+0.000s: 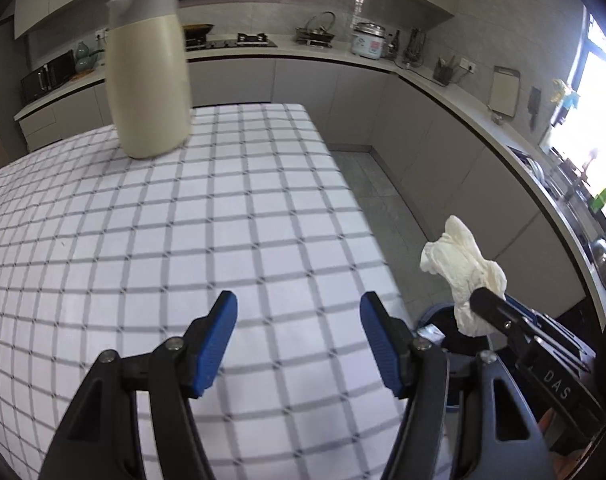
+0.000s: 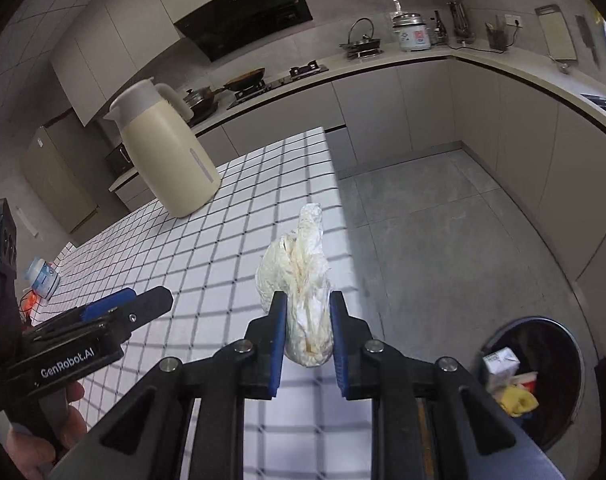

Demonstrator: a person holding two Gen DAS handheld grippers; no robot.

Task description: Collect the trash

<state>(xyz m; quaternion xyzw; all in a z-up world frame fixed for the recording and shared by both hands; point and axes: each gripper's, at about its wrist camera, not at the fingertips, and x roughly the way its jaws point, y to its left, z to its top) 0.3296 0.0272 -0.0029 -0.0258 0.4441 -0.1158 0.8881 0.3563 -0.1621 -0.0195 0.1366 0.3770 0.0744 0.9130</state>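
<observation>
My right gripper [image 2: 306, 300] is shut on a crumpled white tissue [image 2: 303, 280] and holds it above the right edge of the checked table [image 2: 223, 240]. From the left wrist view the tissue [image 1: 461, 268] hangs over the dark trash bin [image 1: 443, 324] beside the table. The bin [image 2: 563, 344] stands on the floor to the right and holds a small carton [image 2: 501, 362] and yellow scraps [image 2: 517, 400]. My left gripper [image 1: 299, 300] is open and empty above the table [image 1: 143, 240], and it shows at the left in the right wrist view [image 2: 143, 300].
A cream thermos jug [image 1: 147, 76] stands at the table's far side, also in the right wrist view [image 2: 167, 152]. A small blue-and-white packet [image 2: 43, 274] lies at the table's left end. Kitchen counters [image 1: 343, 54] with a stove and a rice cooker run along the walls.
</observation>
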